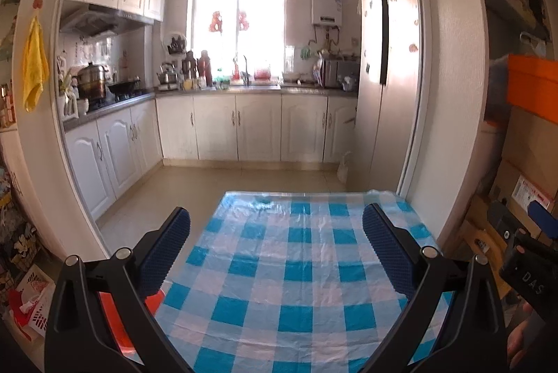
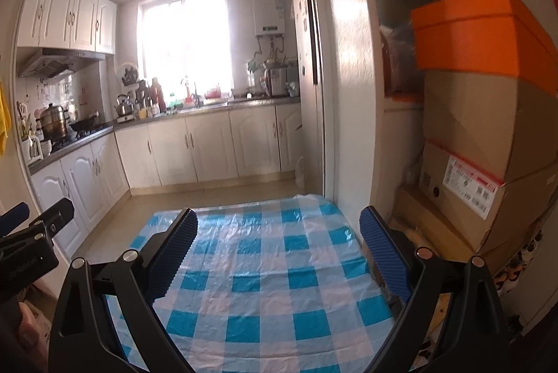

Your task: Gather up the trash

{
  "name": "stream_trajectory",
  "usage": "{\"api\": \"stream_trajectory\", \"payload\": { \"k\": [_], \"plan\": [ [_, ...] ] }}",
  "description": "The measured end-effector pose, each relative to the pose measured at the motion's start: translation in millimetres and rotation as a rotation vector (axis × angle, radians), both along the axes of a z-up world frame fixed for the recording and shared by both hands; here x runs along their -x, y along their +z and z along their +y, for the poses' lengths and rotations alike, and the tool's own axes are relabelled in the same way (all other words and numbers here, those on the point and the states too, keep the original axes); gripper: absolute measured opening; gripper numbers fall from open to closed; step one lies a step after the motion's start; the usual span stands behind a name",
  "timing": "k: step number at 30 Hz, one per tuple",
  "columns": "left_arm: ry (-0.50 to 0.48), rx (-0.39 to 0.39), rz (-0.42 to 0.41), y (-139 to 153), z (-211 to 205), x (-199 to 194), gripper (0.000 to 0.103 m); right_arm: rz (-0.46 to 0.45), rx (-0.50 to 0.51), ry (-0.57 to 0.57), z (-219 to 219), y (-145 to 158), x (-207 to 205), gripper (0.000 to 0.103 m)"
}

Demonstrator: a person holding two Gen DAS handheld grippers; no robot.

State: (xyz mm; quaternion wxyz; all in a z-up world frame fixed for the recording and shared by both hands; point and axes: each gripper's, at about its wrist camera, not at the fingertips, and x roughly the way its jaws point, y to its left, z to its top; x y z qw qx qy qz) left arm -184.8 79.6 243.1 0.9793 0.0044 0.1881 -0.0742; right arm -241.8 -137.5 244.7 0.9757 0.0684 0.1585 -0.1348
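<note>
Because I see no trash yet on the table (image 1: 296,268), I hold the left gripper (image 1: 275,254) and the right gripper (image 2: 279,254) wide open and empty above it.

We note a table (image 1: 296,268) covered edge to edge by a thin plastic cloth (image 2: 265,271) in blue-and-white check. The cloth is creased, with glare along its far edge, and a loose fold bunches up at the far right corner. Nothing that we can make out lies on the cloth itself. Beyond the far edge runs a beige tiled floor (image 1: 216,181). On that floor, far right, a whitish plastic bag (image 1: 343,169) sits near the base cabinets. Cardboard boxes (image 2: 467,184) are stacked just right of the table.
</note>
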Motion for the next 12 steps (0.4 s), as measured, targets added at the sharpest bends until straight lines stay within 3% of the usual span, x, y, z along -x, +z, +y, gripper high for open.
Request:
{"api": "stream_trajectory", "payload": {
  "k": [6,12],
  "plan": [
    [-0.008,-0.014,0.189,-61.5,-16.1,-41.3,0.099,0.119,-0.074,0.007,-20.7,-43.0,-36.6,0.093],
    [0.017,-0.069,0.376,-147.6,-44.3,-95.2,0.099,0.307,-0.083,-0.014,-37.9,-116.2,-93.5,0.093]
  ]
}}
